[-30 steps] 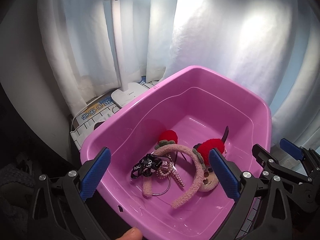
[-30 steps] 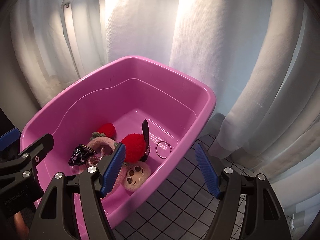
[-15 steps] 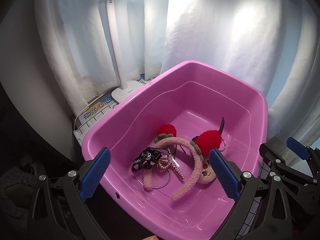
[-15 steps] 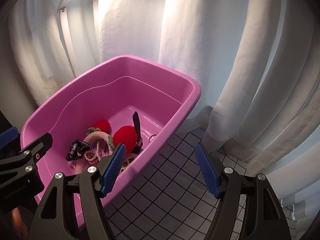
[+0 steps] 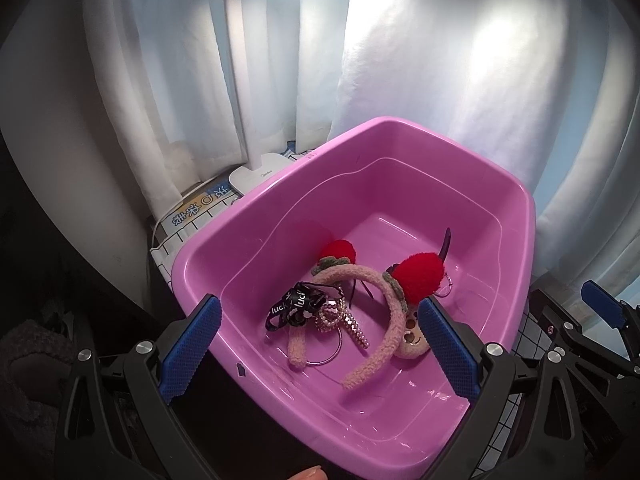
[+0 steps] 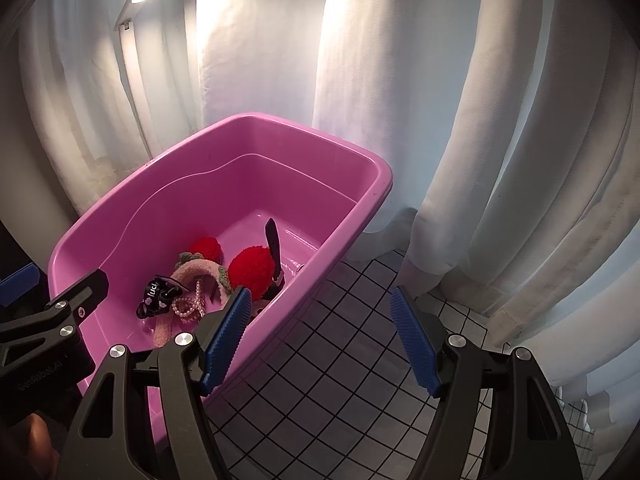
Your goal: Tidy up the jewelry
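Both grippers empty, jaws apart. Headband (image 5: 384, 312) lies in pink tub (image 5: 524, 216), arch running front-to-back. Left gripper (image 5: 320, 348) faces it, nearer; right gripper (image 6: 320, 336) sits off tub's right side.

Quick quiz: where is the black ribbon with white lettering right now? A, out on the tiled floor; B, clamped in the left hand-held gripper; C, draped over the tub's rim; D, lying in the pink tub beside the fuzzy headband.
D: the black ribbon lies on the pink tub's floor against the fuzzy headband, with both hand-held grippers open and empty.
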`<state>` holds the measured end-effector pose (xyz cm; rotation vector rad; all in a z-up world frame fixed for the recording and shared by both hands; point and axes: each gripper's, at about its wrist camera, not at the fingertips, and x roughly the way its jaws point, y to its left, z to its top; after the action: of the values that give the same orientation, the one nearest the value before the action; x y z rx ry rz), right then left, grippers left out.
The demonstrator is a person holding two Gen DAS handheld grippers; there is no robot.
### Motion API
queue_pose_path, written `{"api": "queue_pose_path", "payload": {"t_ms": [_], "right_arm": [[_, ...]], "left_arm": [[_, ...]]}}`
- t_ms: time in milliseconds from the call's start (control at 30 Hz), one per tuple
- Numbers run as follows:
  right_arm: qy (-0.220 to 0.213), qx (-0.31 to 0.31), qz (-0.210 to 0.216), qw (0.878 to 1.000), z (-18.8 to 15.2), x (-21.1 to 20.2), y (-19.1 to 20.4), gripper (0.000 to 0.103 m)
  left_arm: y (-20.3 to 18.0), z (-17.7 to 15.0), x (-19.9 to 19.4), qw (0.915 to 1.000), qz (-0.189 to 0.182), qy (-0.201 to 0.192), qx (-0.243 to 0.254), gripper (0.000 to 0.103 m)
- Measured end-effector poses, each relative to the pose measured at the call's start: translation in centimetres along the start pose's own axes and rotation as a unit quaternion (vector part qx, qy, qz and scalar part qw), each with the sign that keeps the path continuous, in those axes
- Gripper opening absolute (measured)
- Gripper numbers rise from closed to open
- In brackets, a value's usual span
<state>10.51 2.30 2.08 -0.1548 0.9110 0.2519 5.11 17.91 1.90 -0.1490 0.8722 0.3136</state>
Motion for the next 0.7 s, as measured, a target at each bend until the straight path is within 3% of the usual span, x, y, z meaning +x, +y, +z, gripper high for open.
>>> {"api": "queue_pose_path", "payload": {"t_ms": [700], "right_arm": [[-0.005, -0.001, -0.009, 1.0, -0.11, -0.89, 0.17, 0.069]], "left_arm": [[0.36, -0.28, -0.44, 0.9999, -0.003, 0.005, -0.01, 0.097]]}}
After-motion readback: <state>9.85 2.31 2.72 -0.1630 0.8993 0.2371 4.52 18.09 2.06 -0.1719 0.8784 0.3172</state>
